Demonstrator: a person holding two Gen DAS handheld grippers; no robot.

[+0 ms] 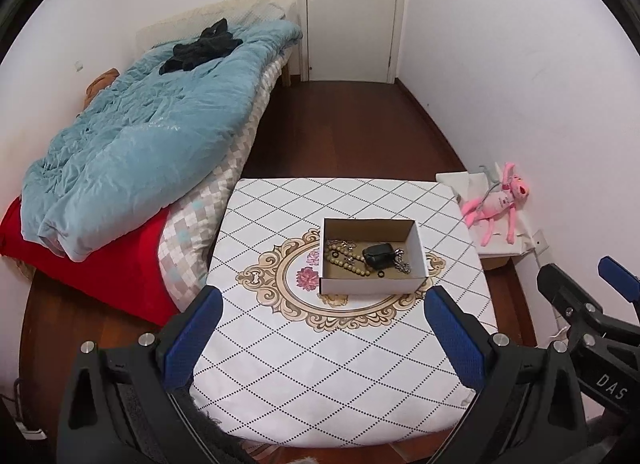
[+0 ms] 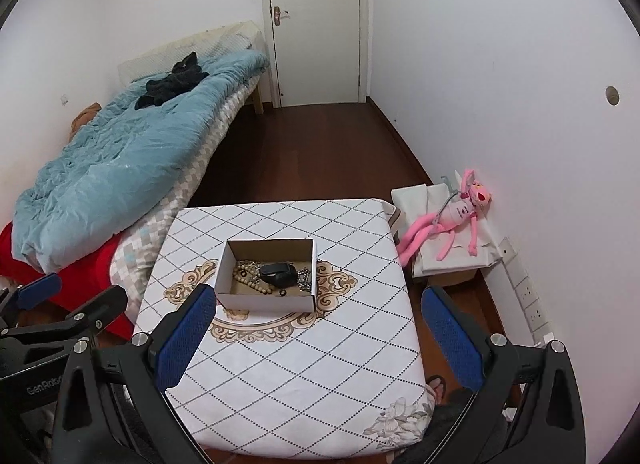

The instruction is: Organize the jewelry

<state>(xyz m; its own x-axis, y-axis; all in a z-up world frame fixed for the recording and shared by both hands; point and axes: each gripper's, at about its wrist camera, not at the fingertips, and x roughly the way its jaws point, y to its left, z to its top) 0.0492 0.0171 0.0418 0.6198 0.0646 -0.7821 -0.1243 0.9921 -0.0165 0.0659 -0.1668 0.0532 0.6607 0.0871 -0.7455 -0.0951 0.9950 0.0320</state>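
Note:
A white cardboard box (image 1: 374, 286) stands on the patterned table (image 1: 320, 364). It holds a beaded bracelet (image 1: 346, 264), a black watch (image 1: 378, 254), a silver chain (image 1: 404, 264) and small black rings (image 1: 380, 274). My left gripper (image 1: 320, 340) is open and empty, above the table's near half, short of the box. In the right wrist view the box (image 2: 266, 302) holds the same jewelry, with the watch (image 2: 278, 274) in the middle. My right gripper (image 2: 320, 340) is open and empty, near the table's front right.
A bed with a blue quilt (image 1: 140, 143) and a red blanket (image 1: 100, 264) adjoins the table's left side. A pink plush toy (image 2: 452, 219) lies on a low box by the right wall. A closed door (image 2: 316, 23) stands at the far end.

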